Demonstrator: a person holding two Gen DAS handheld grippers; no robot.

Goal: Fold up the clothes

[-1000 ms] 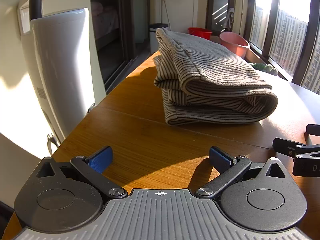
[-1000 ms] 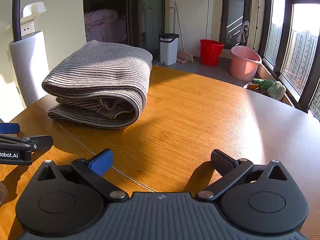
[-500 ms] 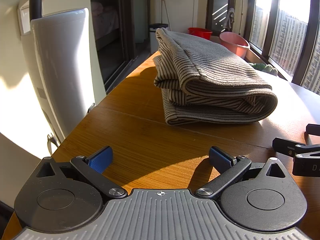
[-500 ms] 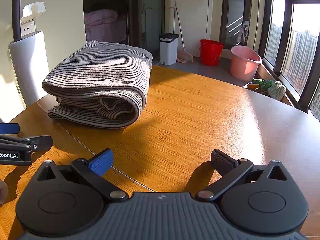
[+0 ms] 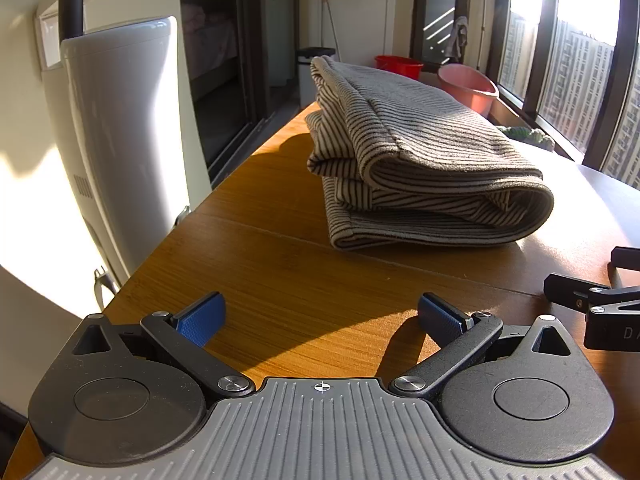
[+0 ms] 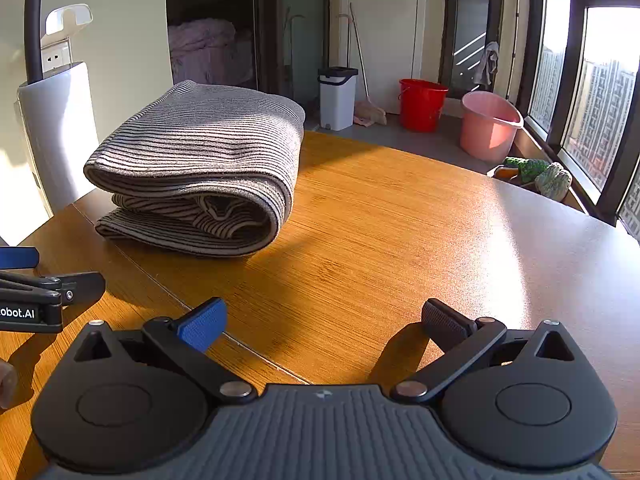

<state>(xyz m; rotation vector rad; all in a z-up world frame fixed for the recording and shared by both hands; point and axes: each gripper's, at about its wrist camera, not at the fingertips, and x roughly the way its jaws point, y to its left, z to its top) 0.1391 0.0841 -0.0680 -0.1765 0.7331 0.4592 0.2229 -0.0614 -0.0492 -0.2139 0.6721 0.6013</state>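
The right tool (image 5: 600, 304) is cut off by the left view's edge, its far finger unseen.

wooden table (image 6: 400, 248) | white appliance (image 5: 120, 140) far left, beside table | white bin (image 6: 337, 98), red bucket (image 6: 422, 104), pink basin (image 6: 489, 125) far on floor | windows (image 6: 592, 92) right

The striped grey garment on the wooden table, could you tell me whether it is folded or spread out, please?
Folded: the striped grey garment lies as a compact stack, its layers and a rounded fold edge visible.
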